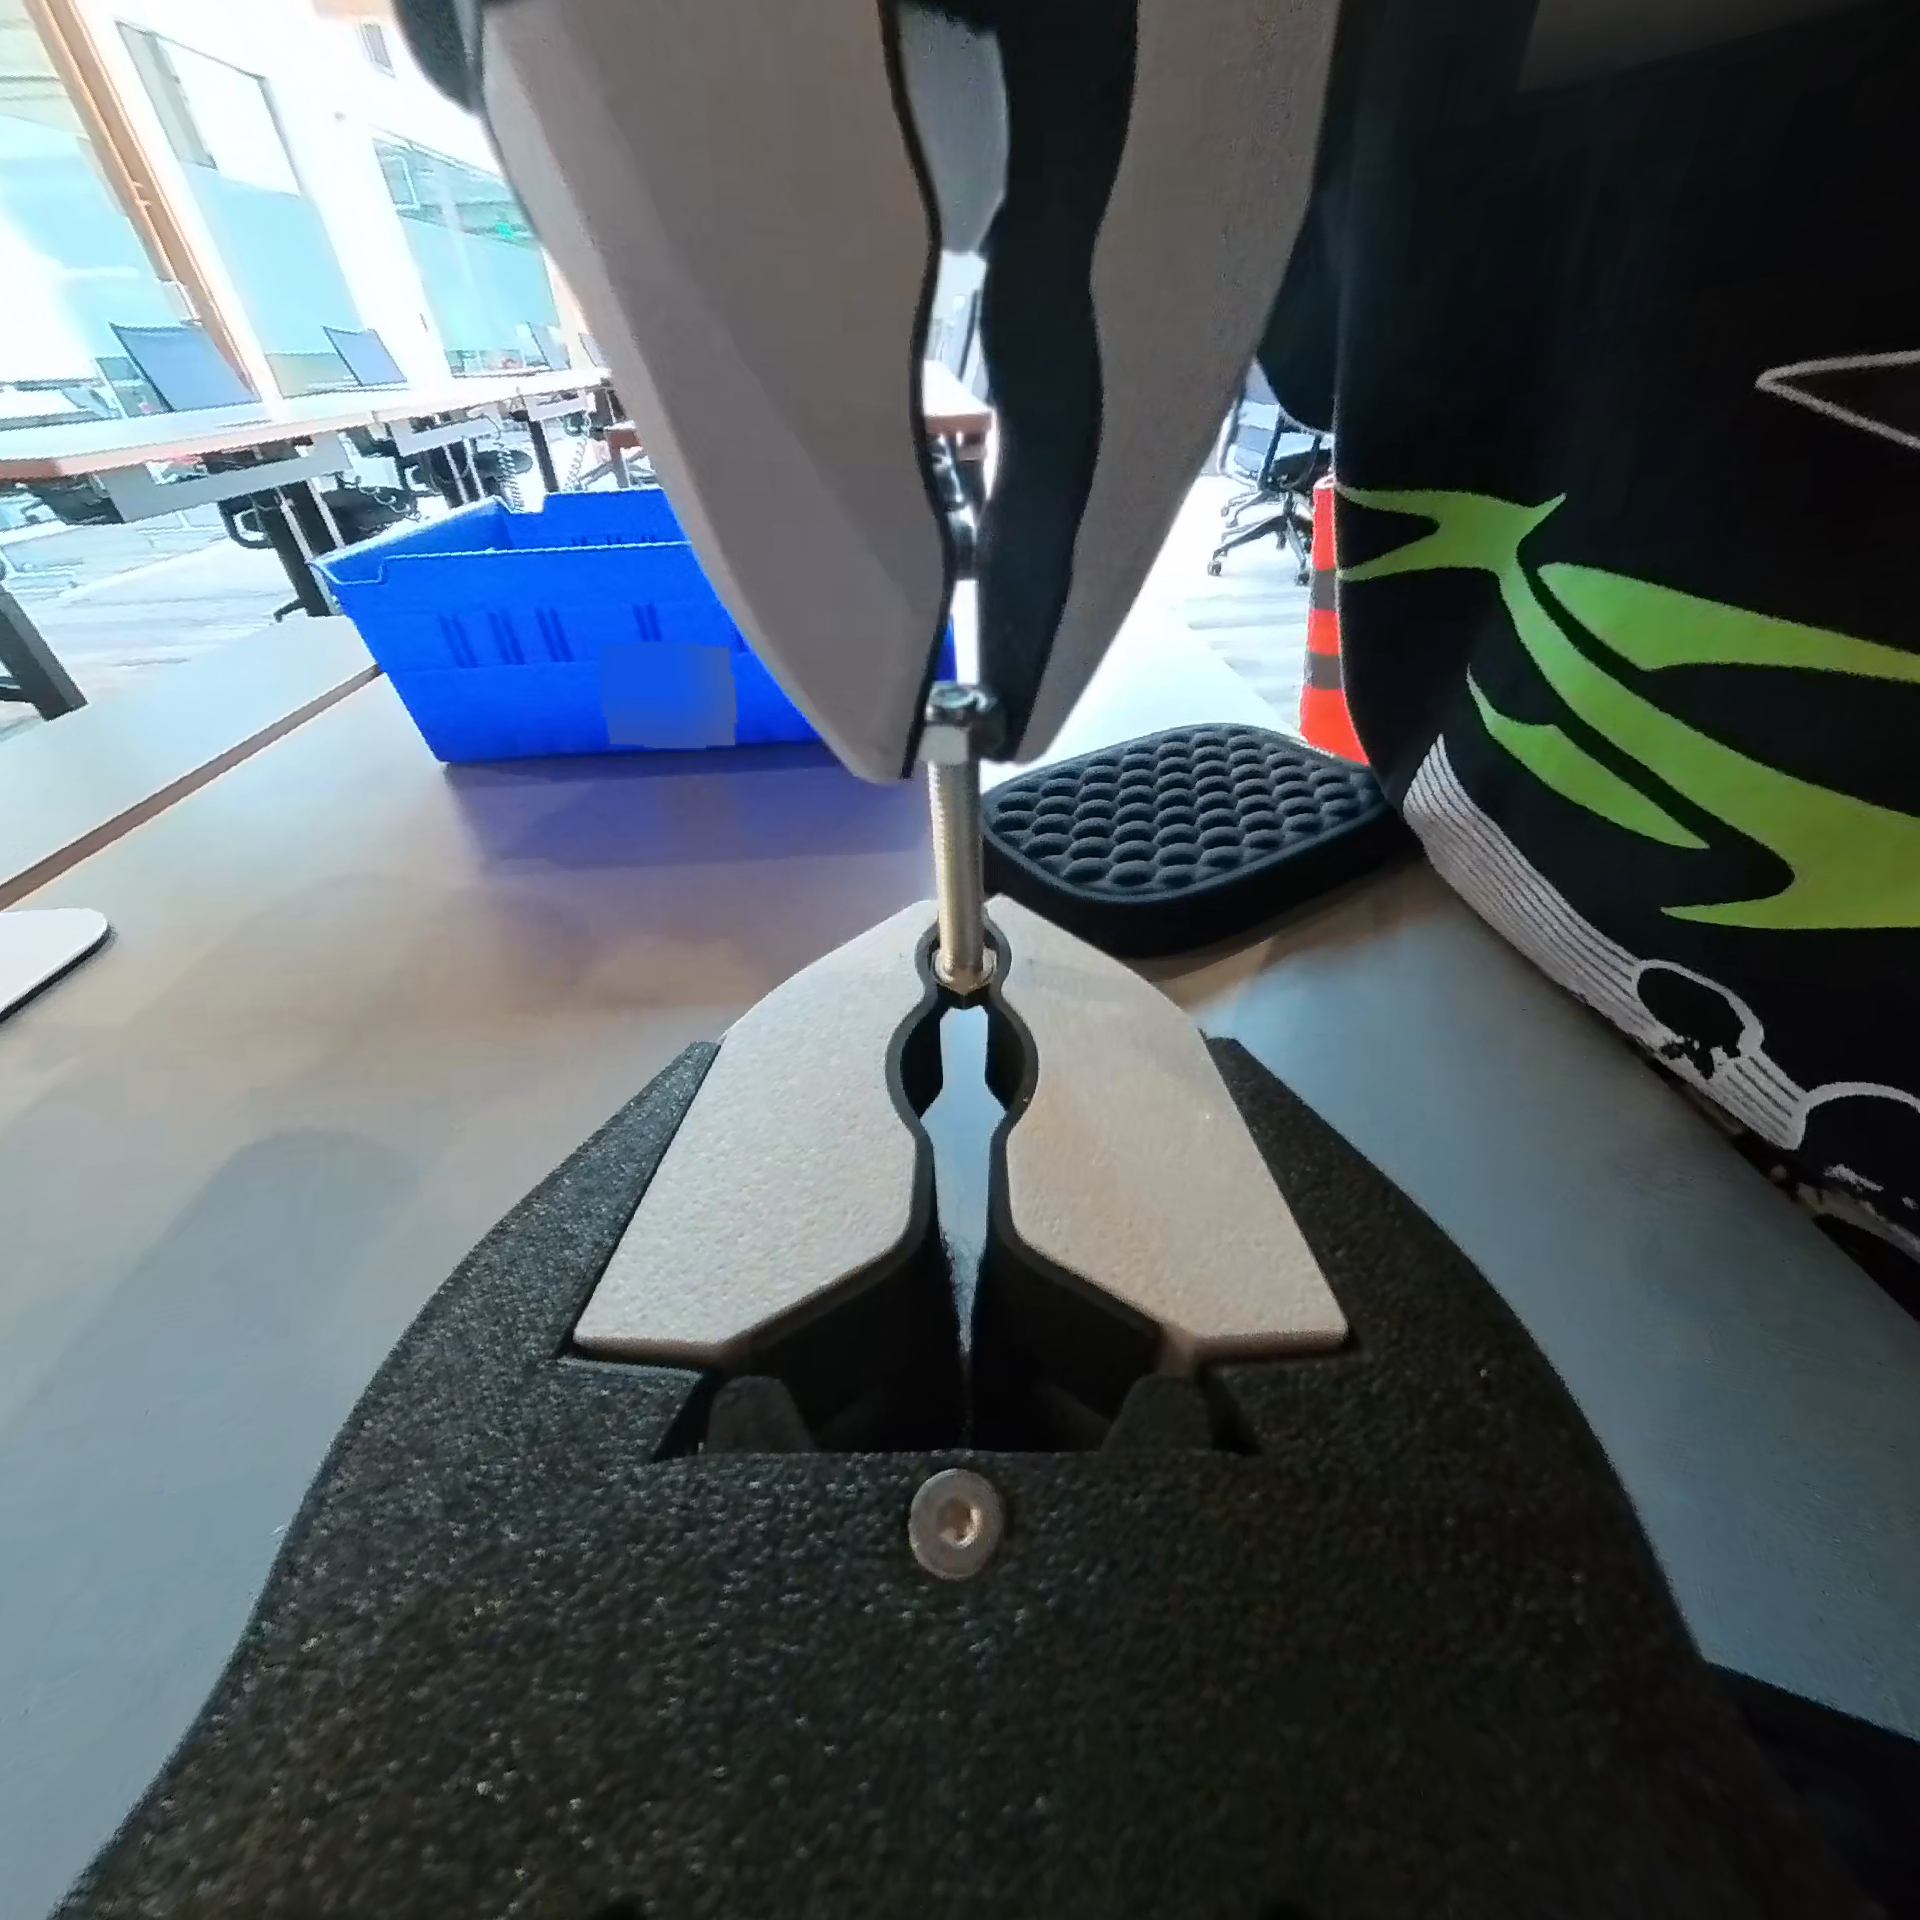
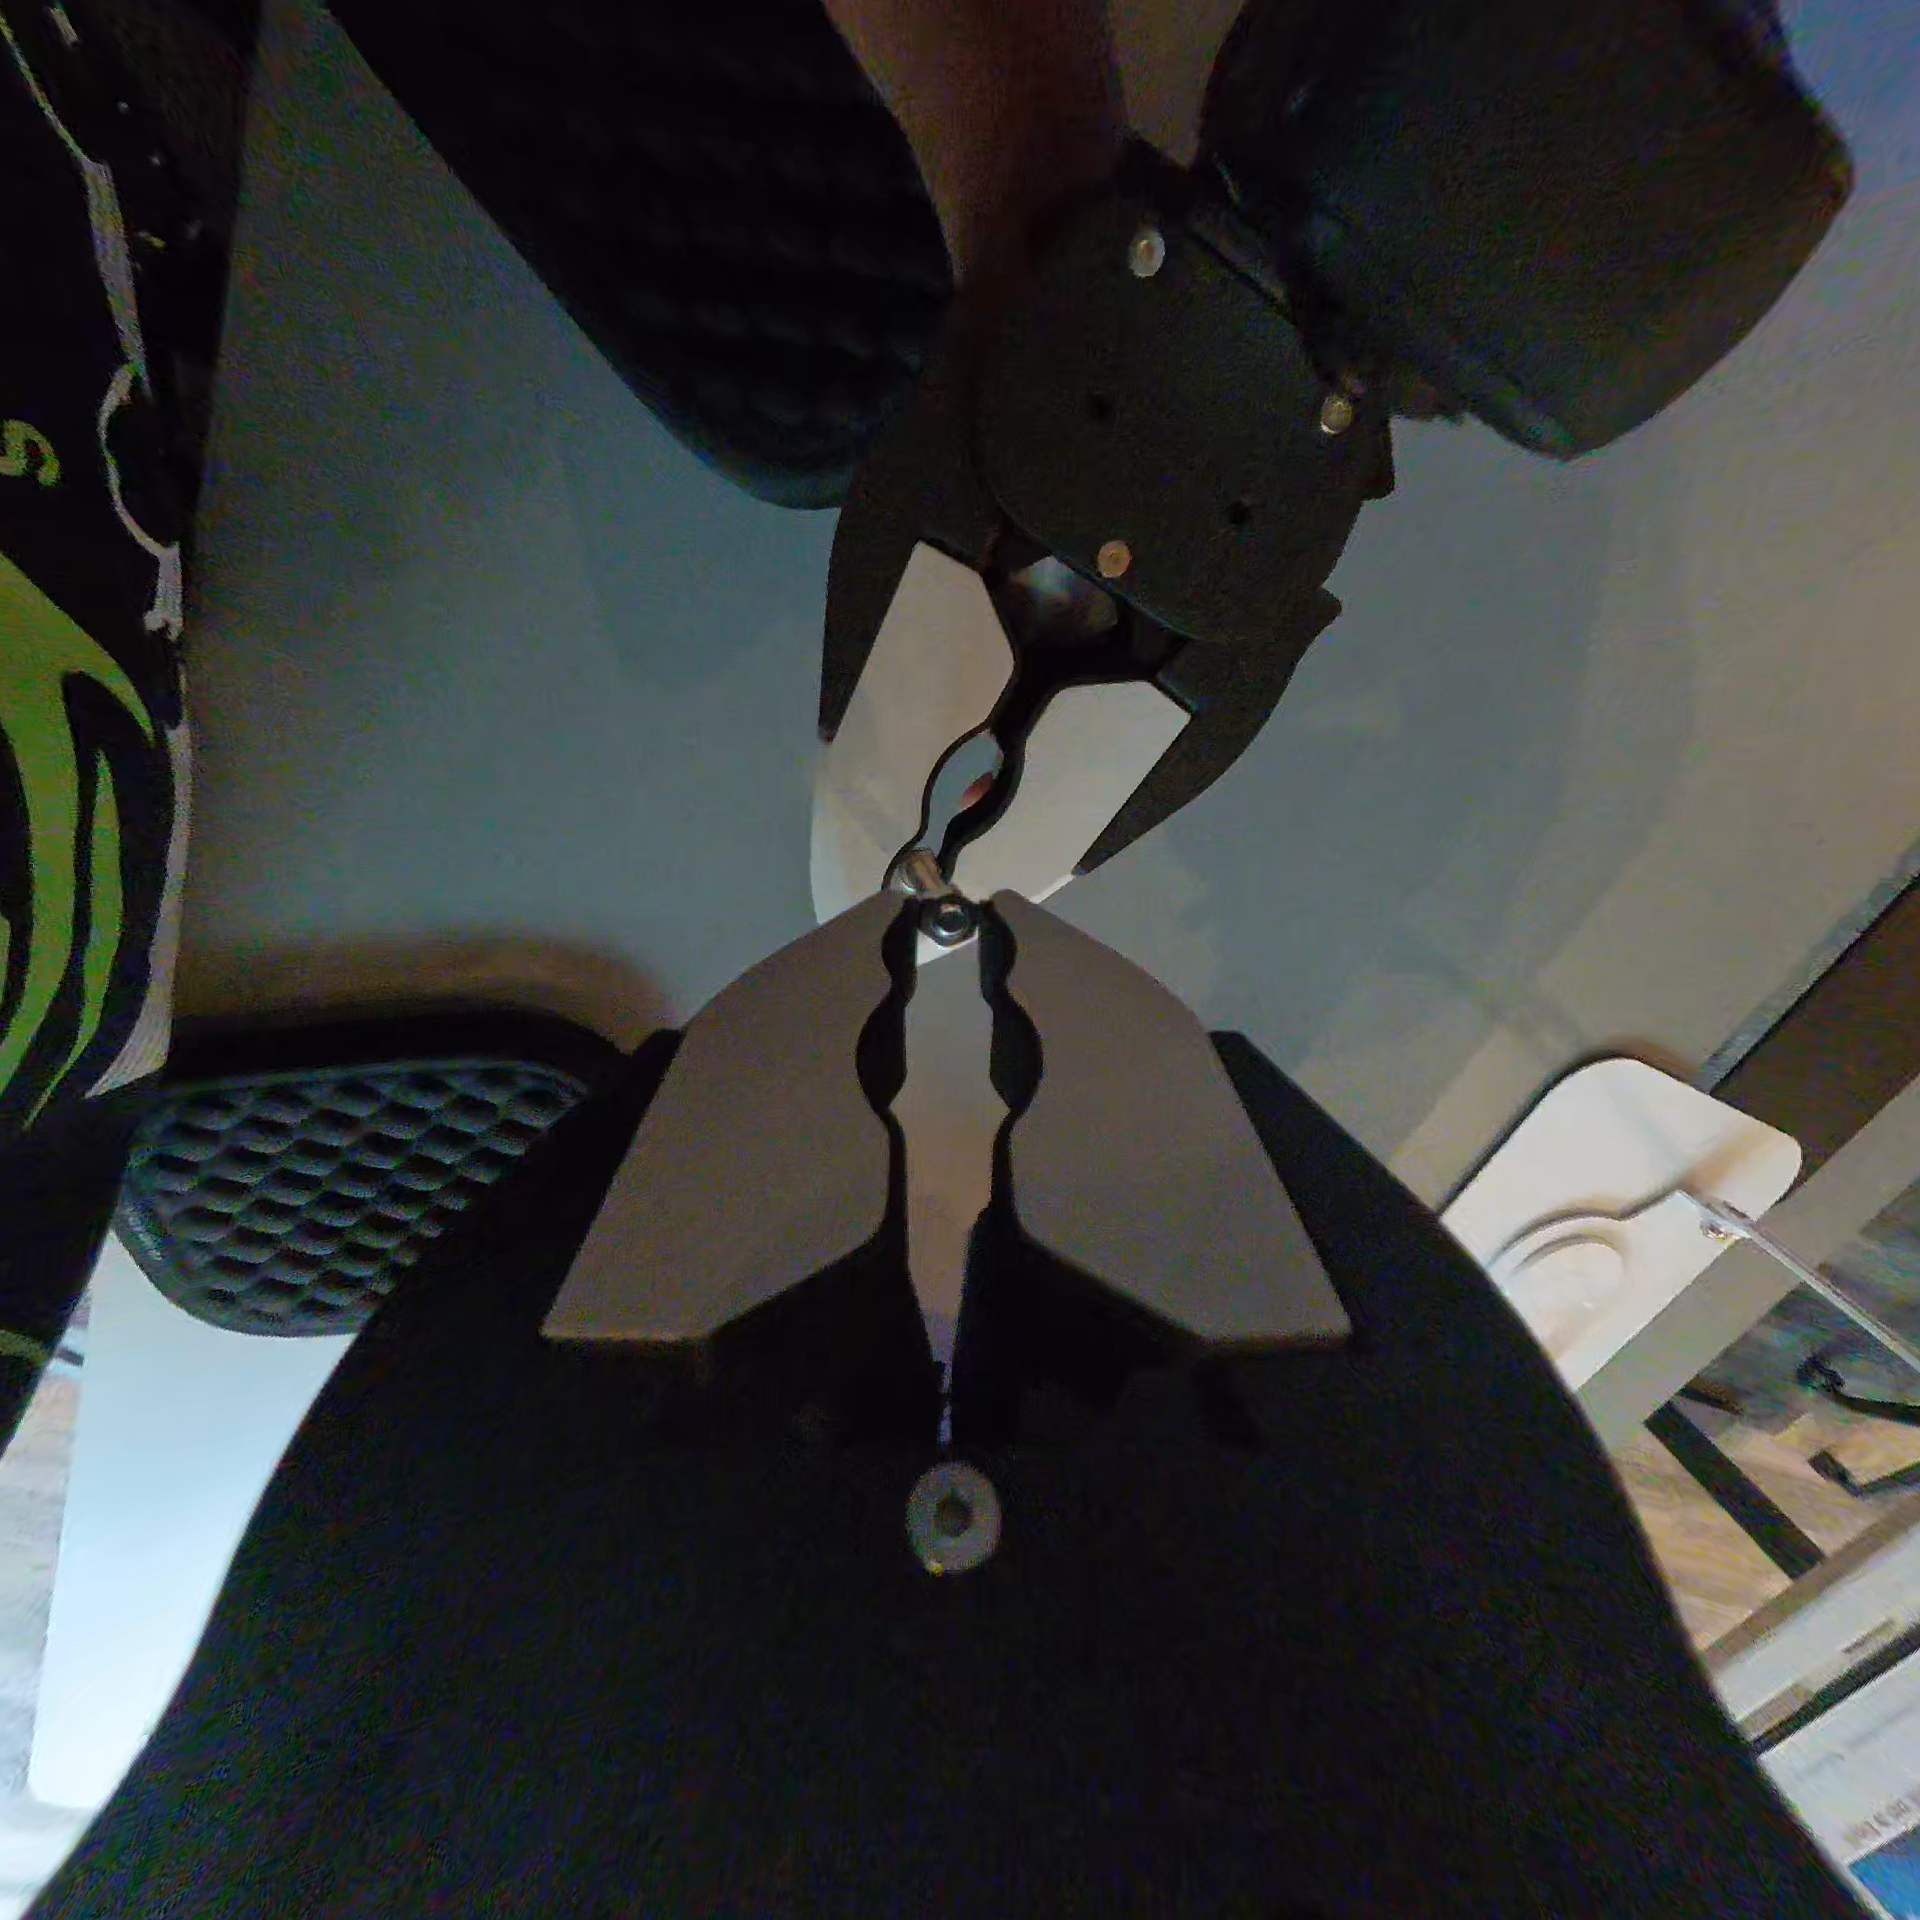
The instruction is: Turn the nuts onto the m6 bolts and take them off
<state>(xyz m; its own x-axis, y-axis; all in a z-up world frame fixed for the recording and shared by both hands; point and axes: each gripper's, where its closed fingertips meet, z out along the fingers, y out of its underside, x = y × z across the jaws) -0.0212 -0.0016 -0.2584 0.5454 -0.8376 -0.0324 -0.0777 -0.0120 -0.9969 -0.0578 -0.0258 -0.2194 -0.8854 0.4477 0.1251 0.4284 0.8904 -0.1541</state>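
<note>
the left tongs point(image 1: 961, 961) are shut on the head end of the bolt point(image 1: 957, 842), holding it upright in the small notch near their tips, probably so the threaded shank stands clear and steady for turning; the right tongs point(image 1: 961, 727) come down from above and are narrowed onto the nut point(image 1: 951, 740) at the top end of the shank, pads against its sides, a grip that looks suited to twisting it along the thread; whether it is going on or coming off cannot be told from here; the pair hangs above the grey tabletop point(image 1: 312, 1039), with a black honeycomb pad point(image 1: 1174, 831) just behind and a blue bin point(image 1: 540, 634) farther back; a person's black garment with a green graphic point(image 1: 1662, 727) stands close at the right; a blurred patch covers the bin's label, and no brand or writing can be read anywhere.
</note>
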